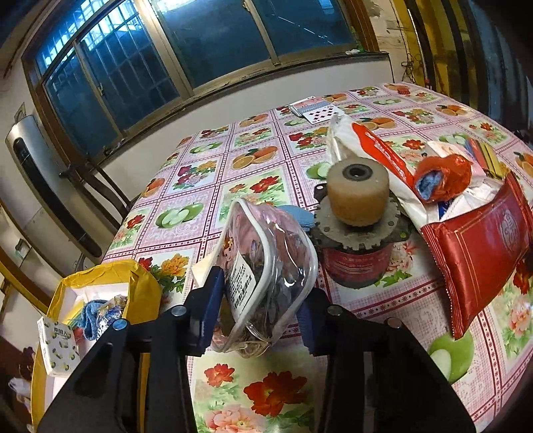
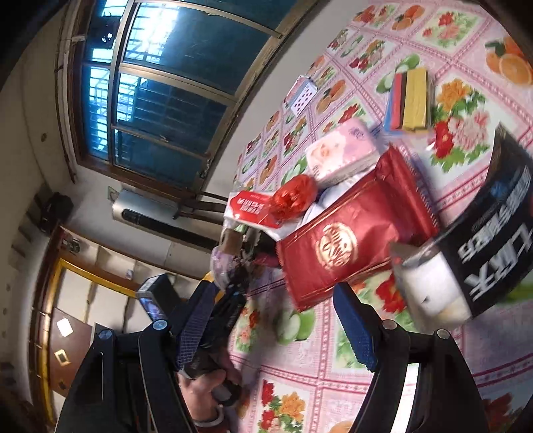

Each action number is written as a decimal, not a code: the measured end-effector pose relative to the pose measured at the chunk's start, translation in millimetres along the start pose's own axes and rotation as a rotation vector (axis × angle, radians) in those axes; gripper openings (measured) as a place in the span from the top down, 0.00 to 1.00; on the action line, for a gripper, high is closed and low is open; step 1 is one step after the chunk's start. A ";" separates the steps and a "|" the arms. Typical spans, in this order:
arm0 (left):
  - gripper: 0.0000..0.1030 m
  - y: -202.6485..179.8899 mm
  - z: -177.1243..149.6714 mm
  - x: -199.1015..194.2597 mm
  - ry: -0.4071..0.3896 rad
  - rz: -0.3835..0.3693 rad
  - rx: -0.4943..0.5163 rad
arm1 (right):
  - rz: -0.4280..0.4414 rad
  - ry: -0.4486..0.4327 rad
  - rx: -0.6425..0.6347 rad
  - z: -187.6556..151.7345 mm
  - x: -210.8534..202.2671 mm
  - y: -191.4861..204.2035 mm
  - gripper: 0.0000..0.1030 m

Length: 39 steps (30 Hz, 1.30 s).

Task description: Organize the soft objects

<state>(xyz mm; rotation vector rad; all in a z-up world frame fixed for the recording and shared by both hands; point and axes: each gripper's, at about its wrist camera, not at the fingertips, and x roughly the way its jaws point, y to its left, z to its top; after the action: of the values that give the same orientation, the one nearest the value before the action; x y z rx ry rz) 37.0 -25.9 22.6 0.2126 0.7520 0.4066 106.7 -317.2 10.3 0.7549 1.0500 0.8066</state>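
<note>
right hand-held gripper [image 2: 276, 319]: jaws apart, empty | red packet [image 2: 353, 239] ahead | floral tablecloth [image 2: 299, 363]

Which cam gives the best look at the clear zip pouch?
Left wrist: the clear zip pouch sits centre frame, clamped in the left gripper, label readable. Right wrist shows only a small blurred bit of it by the table edge.

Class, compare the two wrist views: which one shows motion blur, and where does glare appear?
Left wrist view: sharp, with glare streaks on the clear pouch in the left tool. Right wrist view: blurred, worst on the black package; window panes blown out.
</note>
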 end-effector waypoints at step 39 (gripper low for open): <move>0.77 77.0 0.6 33.2 0.228 -0.416 -0.439 | -0.039 0.451 -0.384 11.7 66.8 18.3 0.79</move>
<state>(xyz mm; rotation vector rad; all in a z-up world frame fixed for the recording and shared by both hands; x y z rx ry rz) 37.6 57.8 27.9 -0.4039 0.8859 0.1908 132.7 -252.8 0.1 0.2264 1.2523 1.1353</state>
